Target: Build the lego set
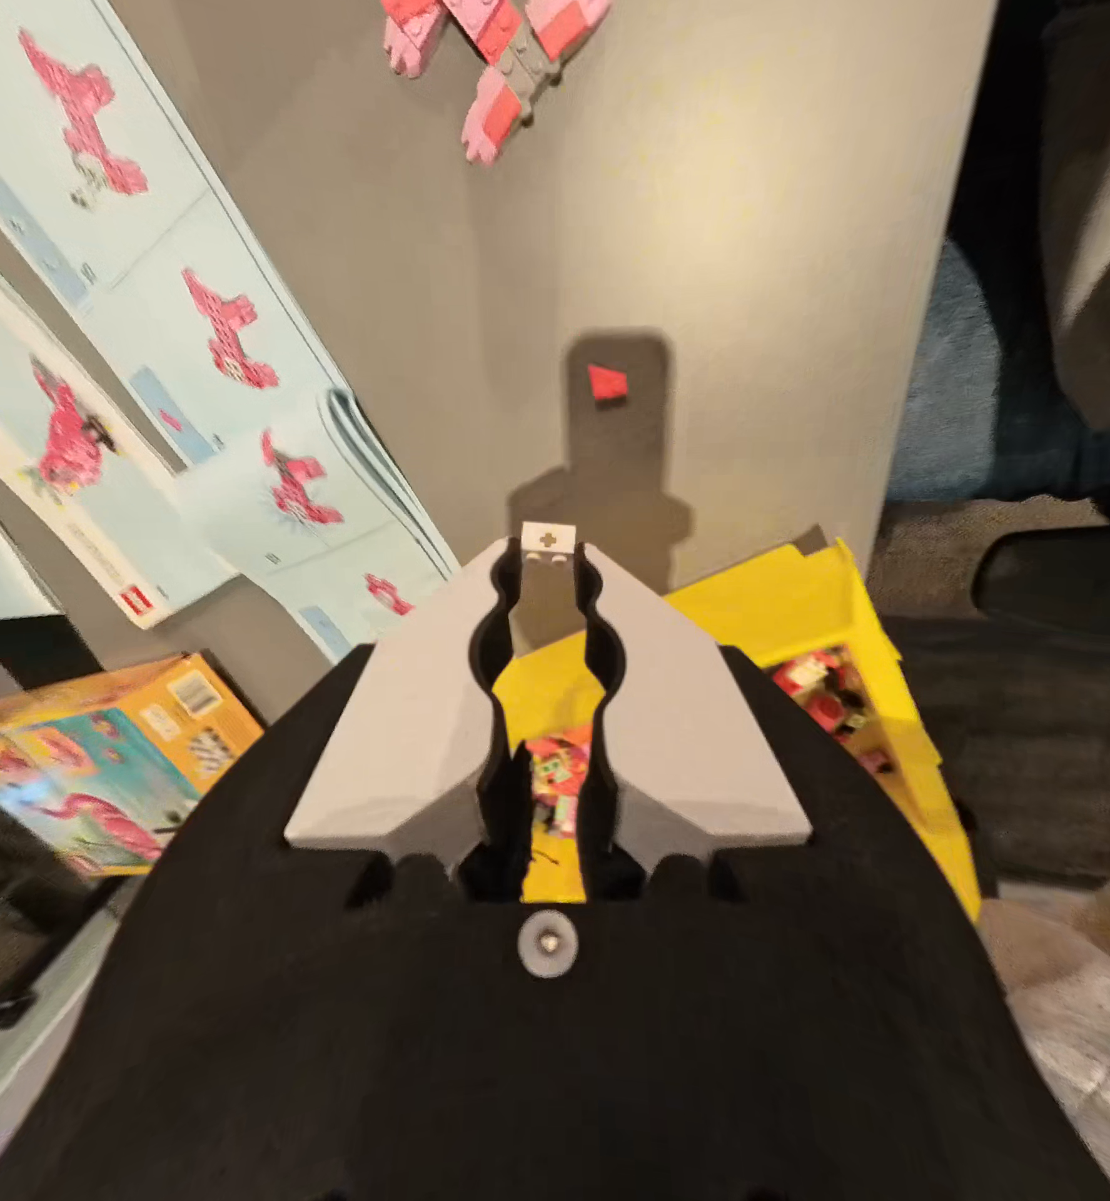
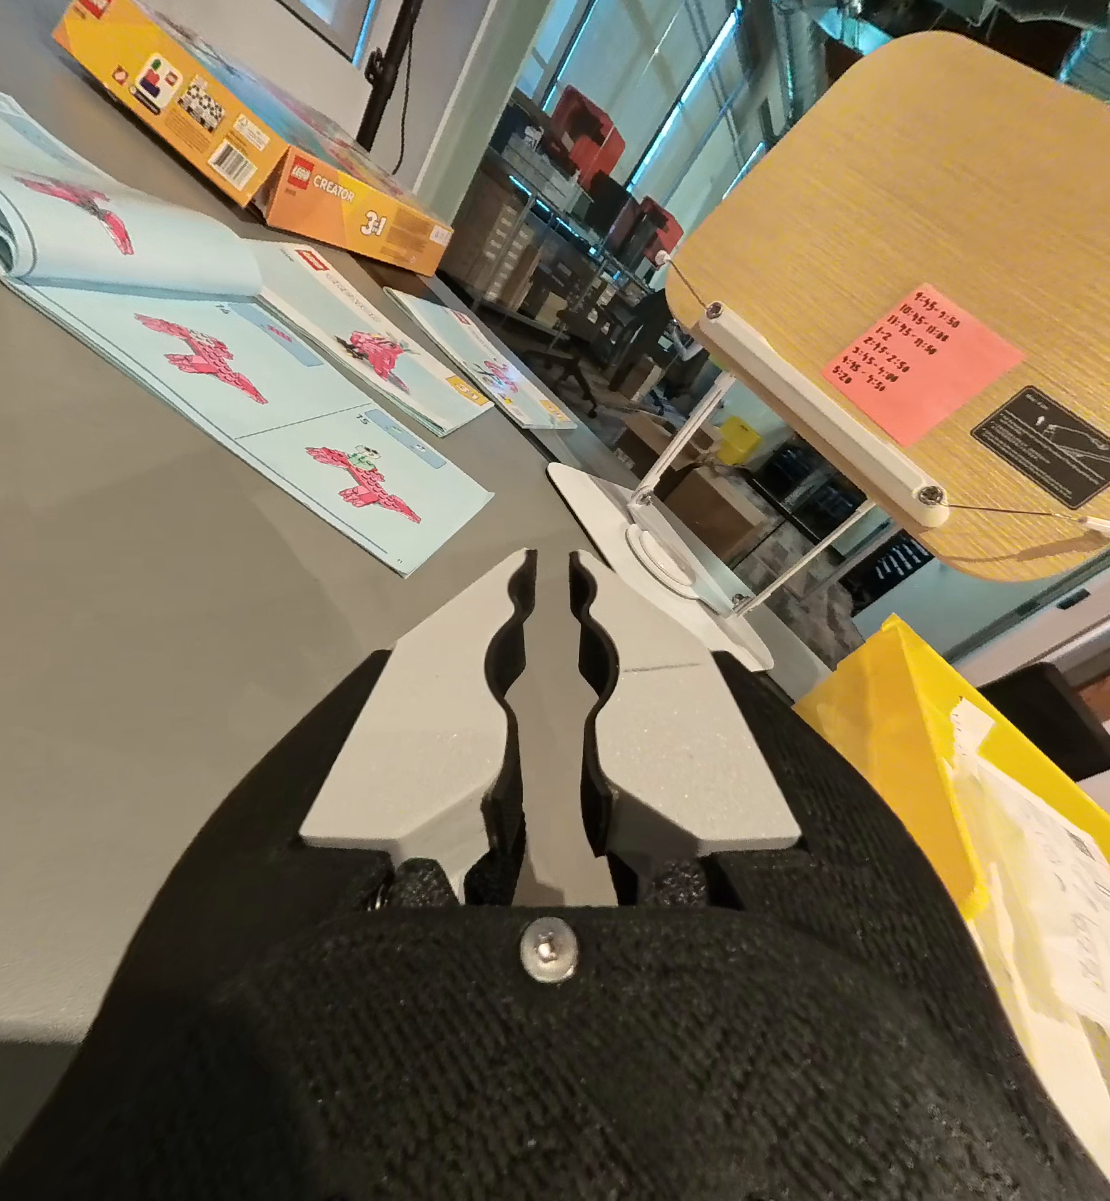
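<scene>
We judge the build well along but unfinished: a pink model point(image 1: 493, 58) with a grey plate lies at the far end of the bench point(image 1: 734, 260), a loose red brick point(image 1: 607, 383) sits apart from it, and the yellow bin point(image 1: 818, 624) holds many more pieces. Our left gripper point(image 1: 547, 552) is clenched on a small white brick point(image 1: 547, 544) at its tips, above the bench near the bin. Our right gripper point(image 2: 552, 559) is empty, its jaws slightly apart, beside the open booklet point(image 2: 247, 390).
</scene>
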Action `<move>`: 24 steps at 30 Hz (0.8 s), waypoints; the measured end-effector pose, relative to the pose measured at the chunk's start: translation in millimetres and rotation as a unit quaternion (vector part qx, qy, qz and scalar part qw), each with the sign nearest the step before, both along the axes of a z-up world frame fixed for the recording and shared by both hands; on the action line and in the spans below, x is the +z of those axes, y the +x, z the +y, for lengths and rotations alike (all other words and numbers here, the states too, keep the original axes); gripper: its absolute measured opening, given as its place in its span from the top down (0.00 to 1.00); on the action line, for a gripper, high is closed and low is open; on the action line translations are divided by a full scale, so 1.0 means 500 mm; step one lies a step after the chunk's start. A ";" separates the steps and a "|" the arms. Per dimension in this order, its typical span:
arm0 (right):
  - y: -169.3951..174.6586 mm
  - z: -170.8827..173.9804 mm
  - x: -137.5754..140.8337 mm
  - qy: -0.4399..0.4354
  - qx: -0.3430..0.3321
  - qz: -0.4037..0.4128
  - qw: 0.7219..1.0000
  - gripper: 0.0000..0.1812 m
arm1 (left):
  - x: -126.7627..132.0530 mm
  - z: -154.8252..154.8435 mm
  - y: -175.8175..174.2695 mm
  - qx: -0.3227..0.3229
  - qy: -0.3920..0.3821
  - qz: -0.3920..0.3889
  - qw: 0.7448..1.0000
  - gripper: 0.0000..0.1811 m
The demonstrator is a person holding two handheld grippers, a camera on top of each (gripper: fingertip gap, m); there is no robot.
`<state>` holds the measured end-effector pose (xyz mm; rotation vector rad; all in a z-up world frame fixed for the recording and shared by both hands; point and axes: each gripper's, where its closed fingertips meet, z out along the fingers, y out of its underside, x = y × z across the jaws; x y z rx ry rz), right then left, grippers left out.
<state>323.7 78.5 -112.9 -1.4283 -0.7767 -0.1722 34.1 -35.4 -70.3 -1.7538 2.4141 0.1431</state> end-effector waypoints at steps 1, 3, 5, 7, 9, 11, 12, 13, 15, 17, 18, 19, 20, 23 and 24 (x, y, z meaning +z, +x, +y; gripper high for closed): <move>0.000 0.001 0.001 0.002 -0.001 0.000 1.000 0.96 | -0.005 0.008 0.023 -0.007 0.001 0.012 1.000 0.91; 0.002 0.001 0.003 0.004 -0.001 0.001 1.000 0.96 | -0.016 0.023 0.076 -0.016 -0.007 0.027 0.999 0.91; 0.008 0.002 0.007 0.007 -0.003 0.009 1.000 0.96 | -0.032 0.039 0.133 -0.014 -0.022 0.044 0.999 0.91; 0.014 0.002 0.014 0.011 -0.002 0.023 1.000 0.96 | -0.054 0.048 0.187 -0.003 -0.045 0.070 0.996 0.91; 0.022 -0.003 0.020 0.017 -0.001 0.033 0.999 0.96 | -0.084 0.050 0.243 0.002 -0.073 0.094 0.993 0.91; 0.041 -0.009 0.030 0.028 -0.009 0.045 0.999 0.96 | -0.117 0.053 0.288 0.019 -0.094 0.129 0.987 0.91; 0.055 -0.012 0.039 0.037 -0.019 0.057 0.997 0.95 | -0.135 0.057 0.309 0.030 -0.097 0.147 0.984 0.91; 0.075 -0.015 0.051 0.051 -0.034 0.073 0.995 0.94 | -0.151 0.058 0.324 0.038 -0.102 0.169 0.980 0.91; 0.118 -0.023 0.076 0.079 -0.070 0.108 0.989 0.93 | -0.181 0.065 0.344 0.046 -0.097 0.211 0.972 0.91; 0.155 -0.034 0.099 0.107 -0.099 0.141 0.979 0.92 | -0.199 0.084 0.355 0.056 -0.071 0.245 0.965 0.91; 0.170 -0.040 0.109 0.120 -0.110 0.154 0.975 0.92 | -0.203 0.092 0.360 0.065 -0.061 0.256 0.963 0.91; 0.181 -0.045 0.115 0.128 -0.117 0.165 0.971 0.93 | -0.206 0.101 0.363 0.076 -0.050 0.265 0.960 0.91; 0.188 -0.047 0.119 0.131 -0.121 0.174 0.968 0.93 | -0.208 0.108 0.366 0.087 -0.041 0.273 0.957 0.91; 0.194 -0.046 0.118 0.128 -0.123 0.186 0.966 0.93 | -0.213 0.115 0.367 0.114 -0.038 0.293 0.949 0.91; 0.194 -0.045 0.117 0.127 -0.122 0.188 0.966 0.93 | -0.216 0.116 0.367 0.122 -0.038 0.298 0.946 0.91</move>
